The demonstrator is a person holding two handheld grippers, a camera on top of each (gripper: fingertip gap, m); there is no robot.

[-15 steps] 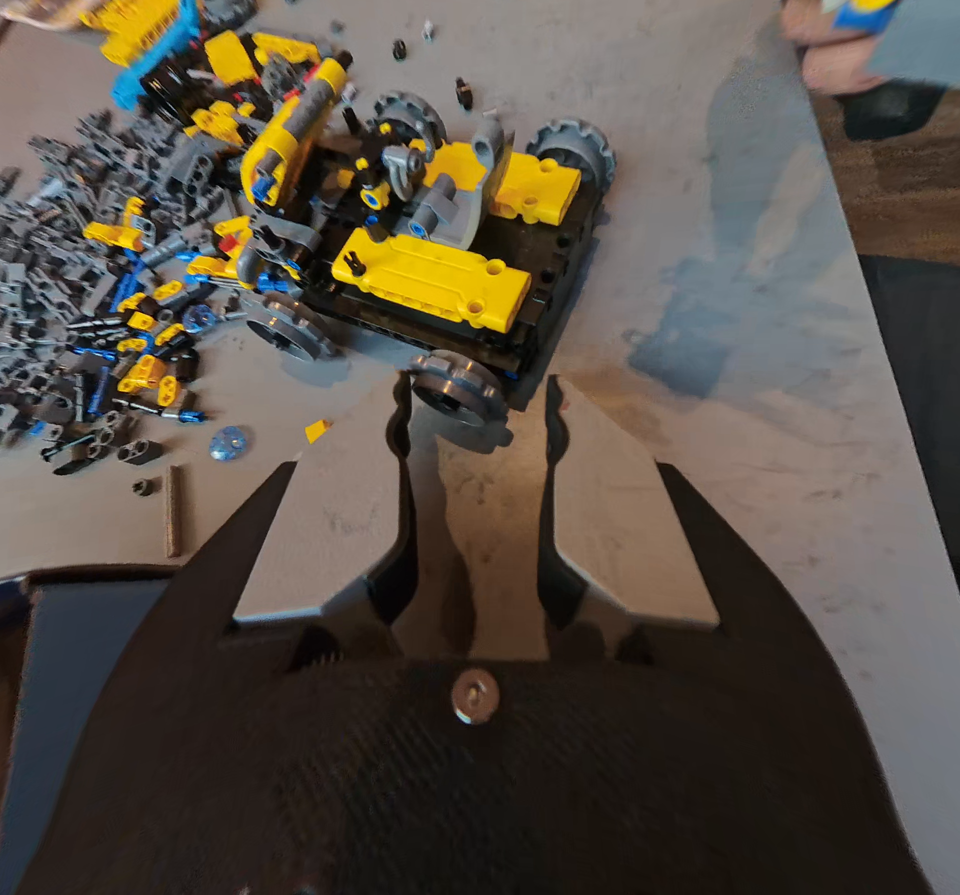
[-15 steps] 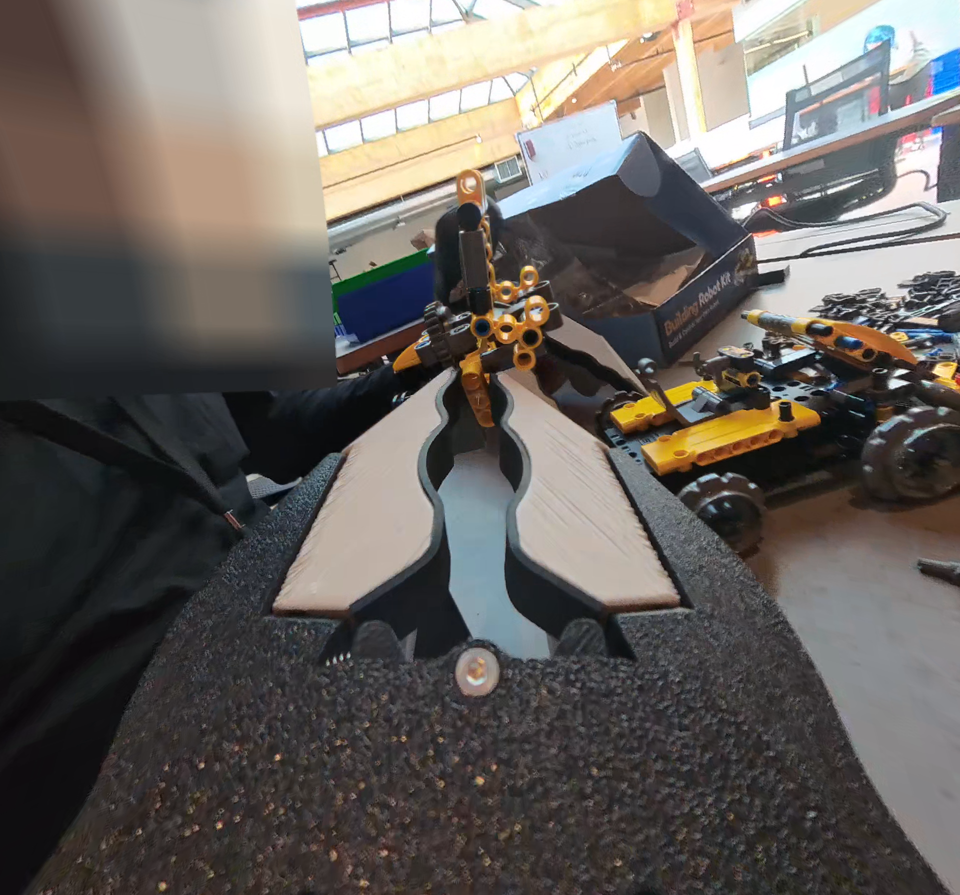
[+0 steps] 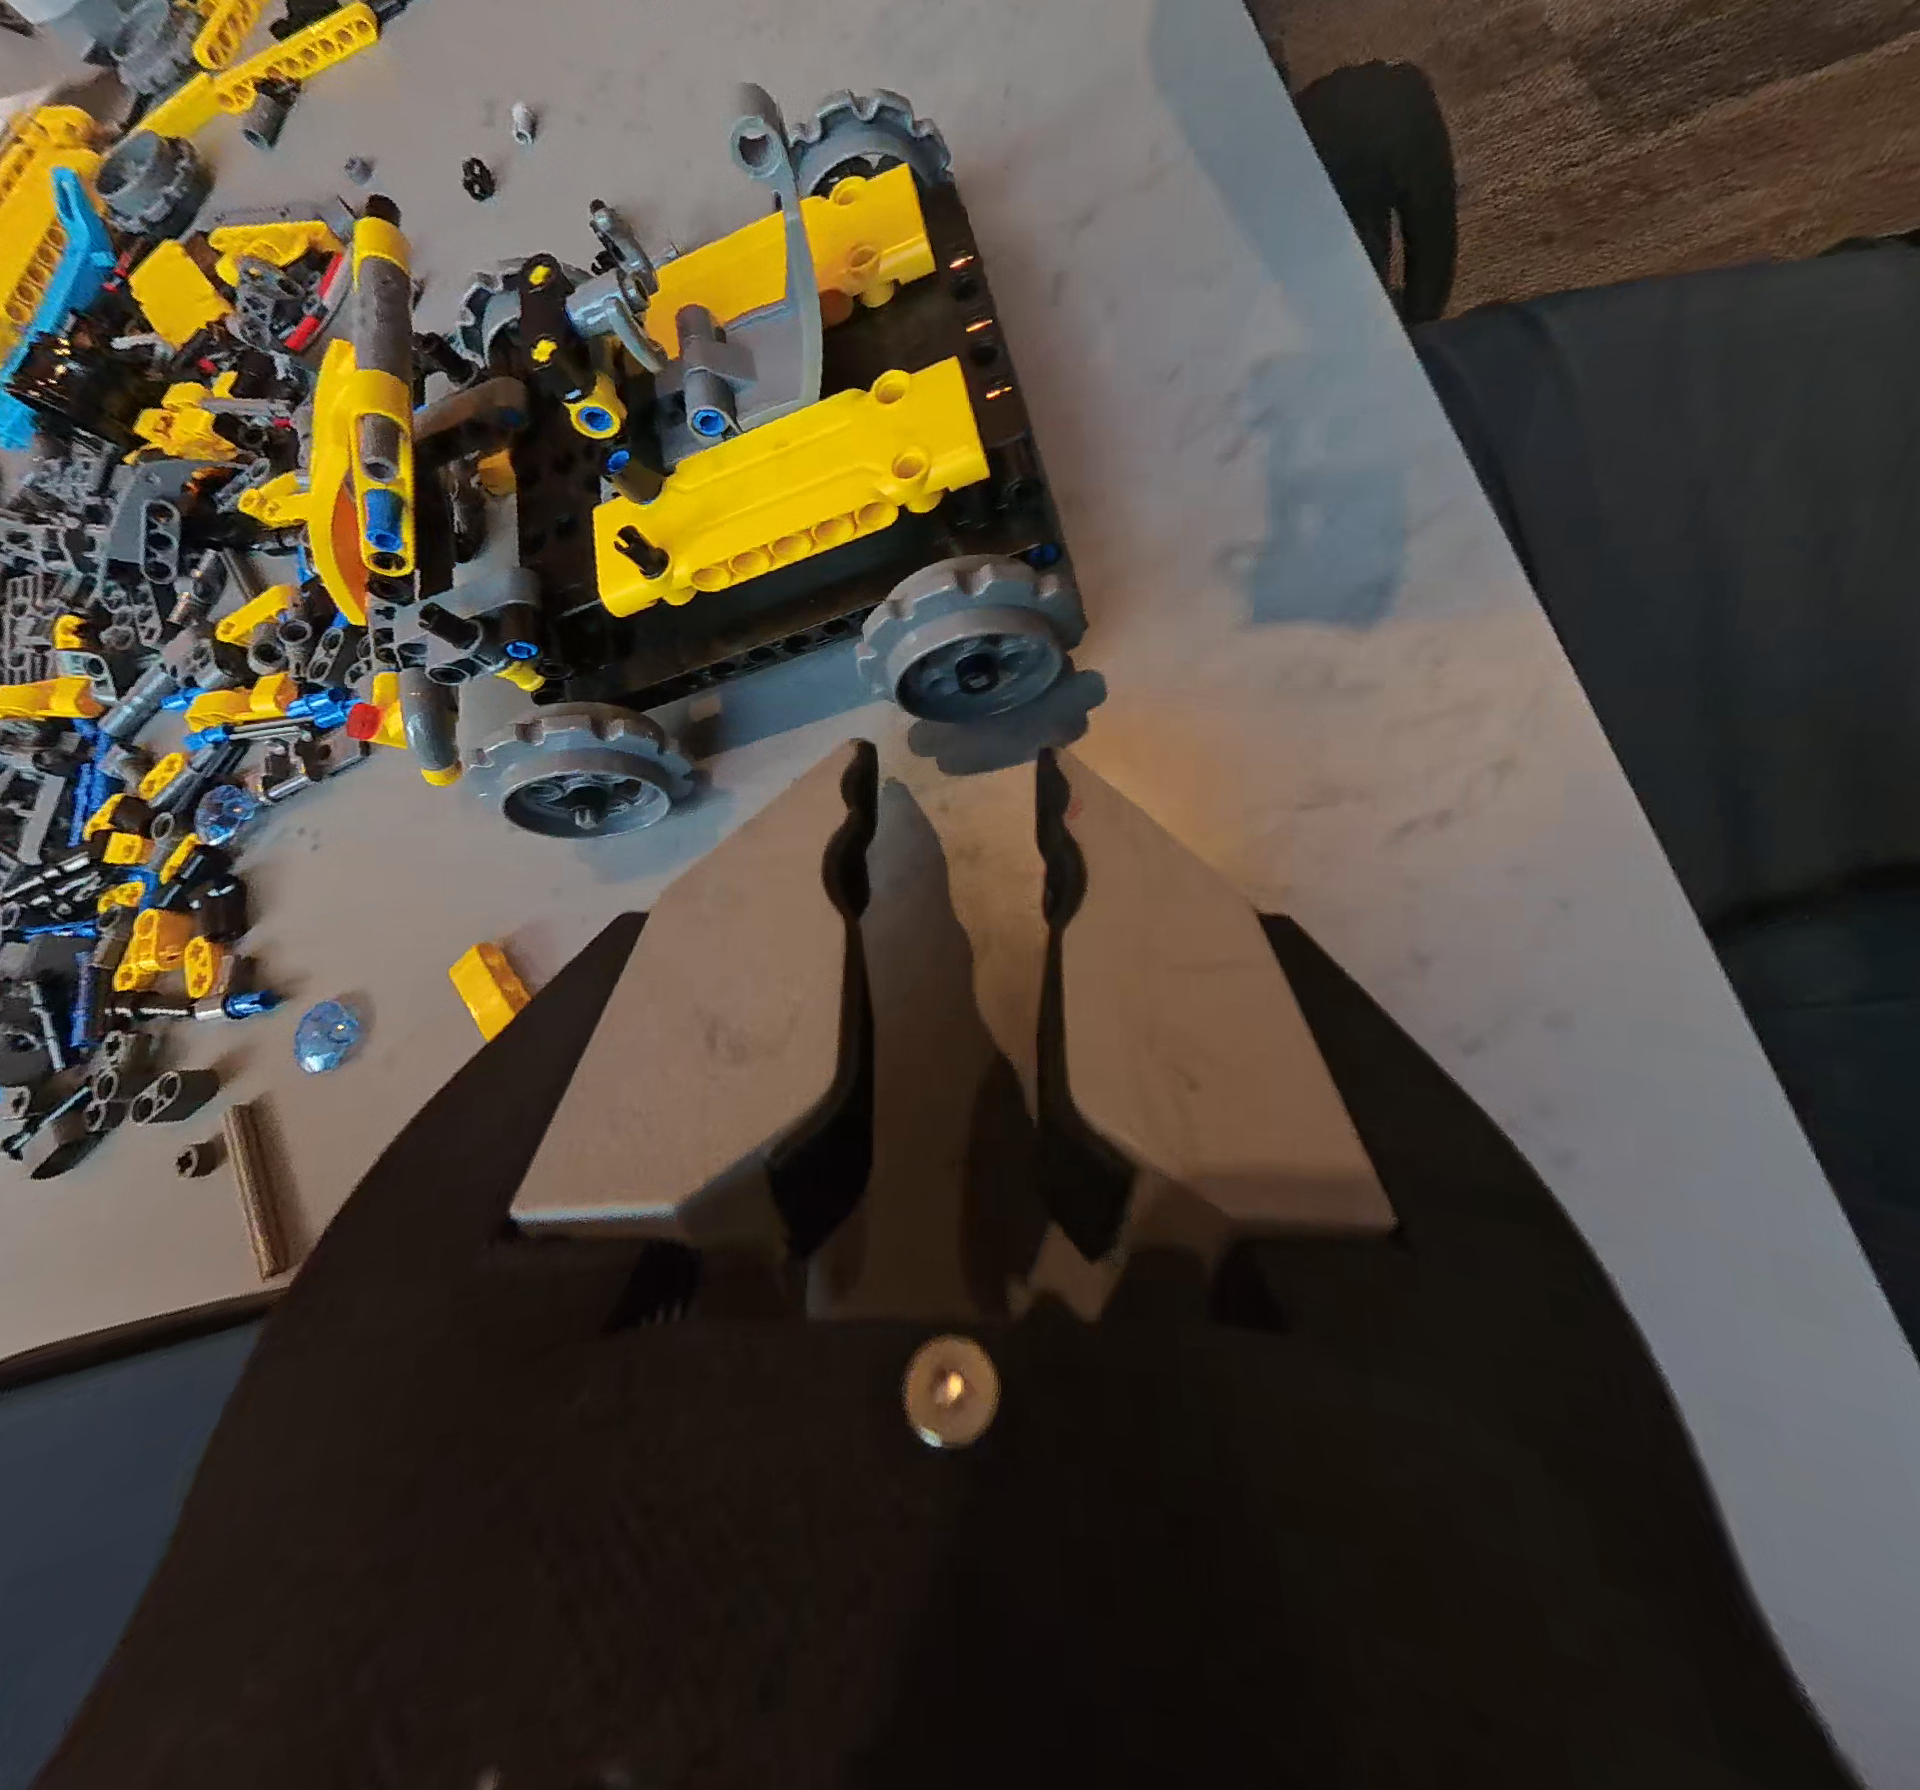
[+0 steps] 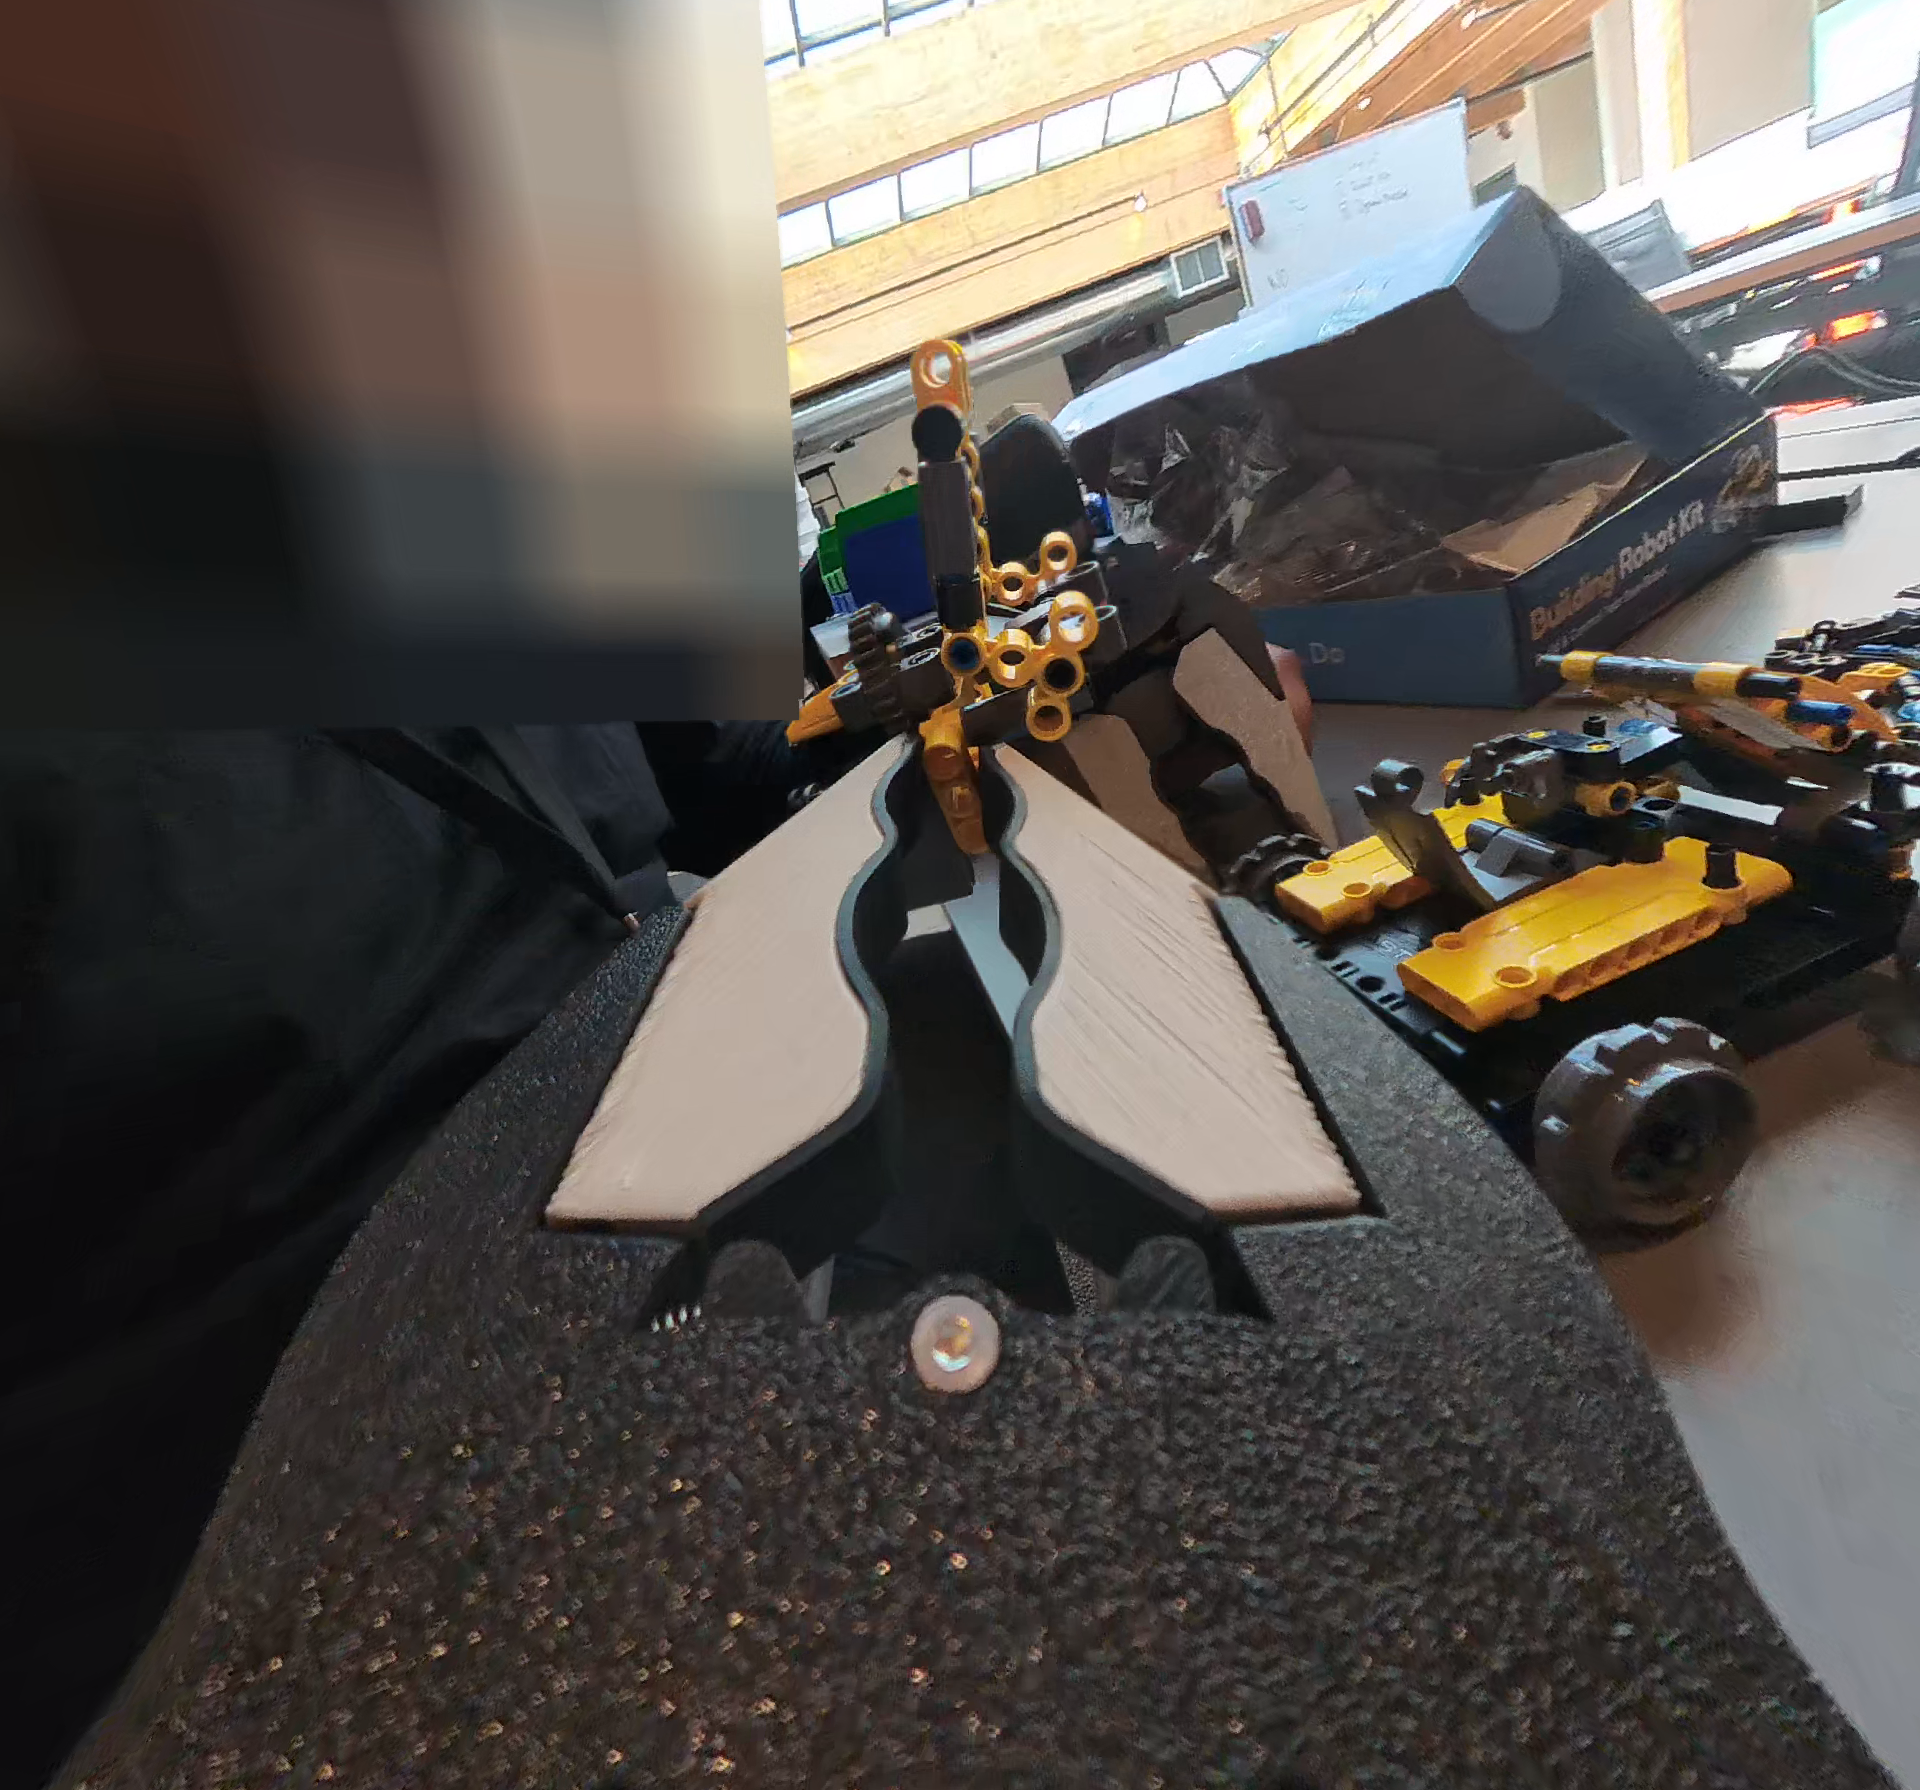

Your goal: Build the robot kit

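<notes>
A pale grey table (image 3: 1195,306) under a timber-beamed glass roof. The left gripper (image 3: 951,769) hovers over it, fingers apart and empty, tips just beside a grey wheel (image 3: 977,665) of a yellow and black toy vehicle (image 3: 790,483). Left of the vehicle lies a pile of loose parts (image 3: 135,701). The right gripper (image 4: 954,769) is clamped on a small yellow and black assembly (image 4: 987,639), held upright near the vehicle; a dark blue box (image 4: 1455,493) sits behind.
</notes>
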